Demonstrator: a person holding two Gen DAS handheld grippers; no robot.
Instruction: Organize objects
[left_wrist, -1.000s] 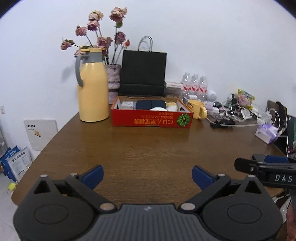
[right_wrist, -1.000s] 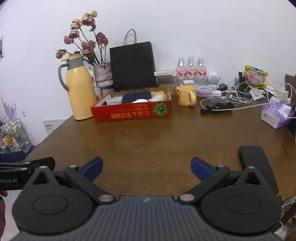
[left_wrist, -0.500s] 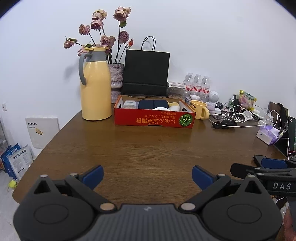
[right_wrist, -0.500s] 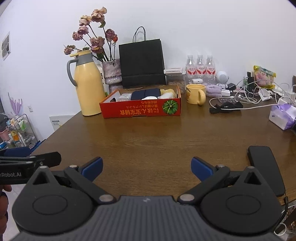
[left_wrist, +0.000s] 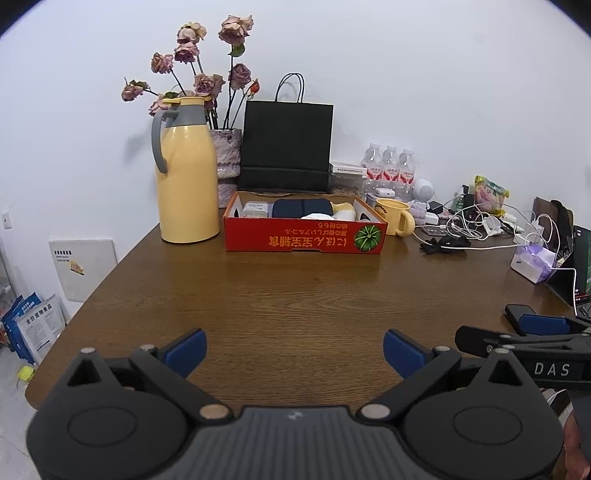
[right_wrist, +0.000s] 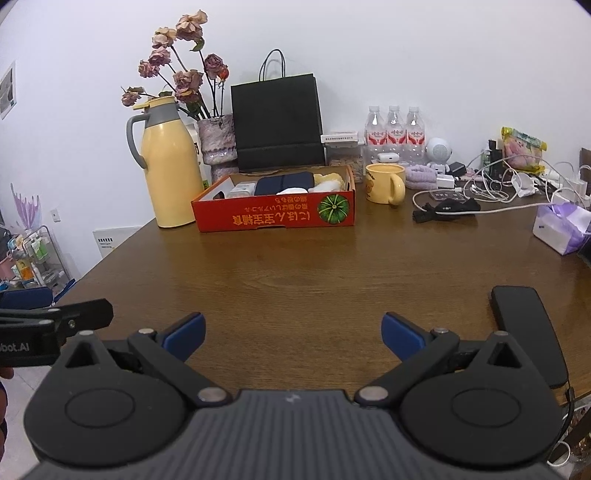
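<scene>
A red cardboard box (left_wrist: 305, 236) (right_wrist: 275, 216) stands at the far side of the brown wooden table (left_wrist: 280, 295) (right_wrist: 295, 266). It holds a dark blue pouch (left_wrist: 301, 207), a white item and a yellow soft item. A yellow mug (left_wrist: 394, 221) (right_wrist: 384, 183) stands just right of the box. My left gripper (left_wrist: 293, 350) is open and empty above the table's near edge. My right gripper (right_wrist: 291, 334) is open and empty too, beside it on the right. A flat black object (right_wrist: 528, 332) lies at the near right.
A yellow thermos jug (left_wrist: 186, 177) (right_wrist: 166, 166), a vase of dried roses (right_wrist: 216, 142), a black paper bag (left_wrist: 286, 147) and water bottles (right_wrist: 395, 129) stand at the back. Cables, chargers and a tissue pack (right_wrist: 561, 225) crowd the right side.
Both grippers have drawn back and tilted up slightly, so the box and jug sit lower and farther in view. Both stay open and empty.
</scene>
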